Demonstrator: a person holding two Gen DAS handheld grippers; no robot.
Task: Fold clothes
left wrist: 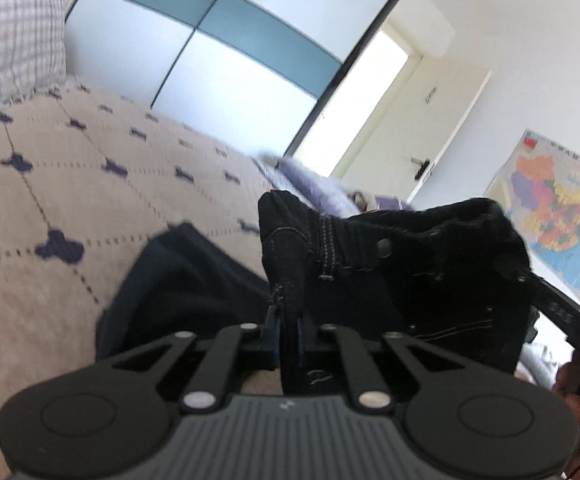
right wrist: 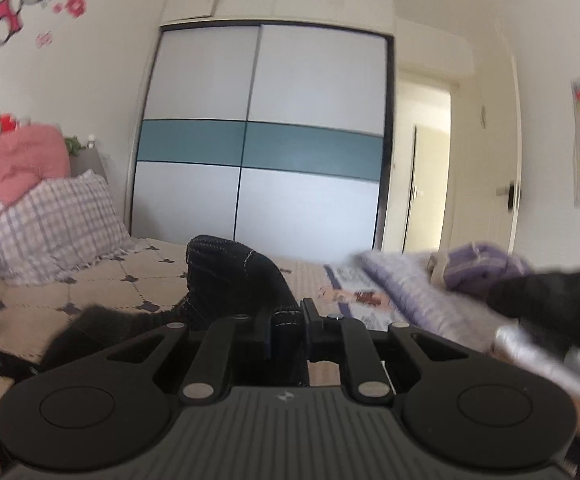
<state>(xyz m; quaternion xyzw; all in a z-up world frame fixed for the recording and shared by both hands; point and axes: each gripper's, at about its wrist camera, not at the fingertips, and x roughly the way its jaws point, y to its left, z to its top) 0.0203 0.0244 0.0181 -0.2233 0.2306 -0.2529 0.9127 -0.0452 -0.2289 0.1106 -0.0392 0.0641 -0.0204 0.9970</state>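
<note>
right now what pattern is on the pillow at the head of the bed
A lilac and white check on the pillow, clearest in the right wrist view.

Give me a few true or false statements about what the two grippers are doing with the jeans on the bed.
1. The left gripper is shut on the dark jeans. True.
2. The right gripper is open and empty. False: it pinches a stitched fold of the jeans.
3. The jeans lie flat on the bed. False: the gripped parts are lifted.
4. The wardrobe has a teal band. True.
</note>
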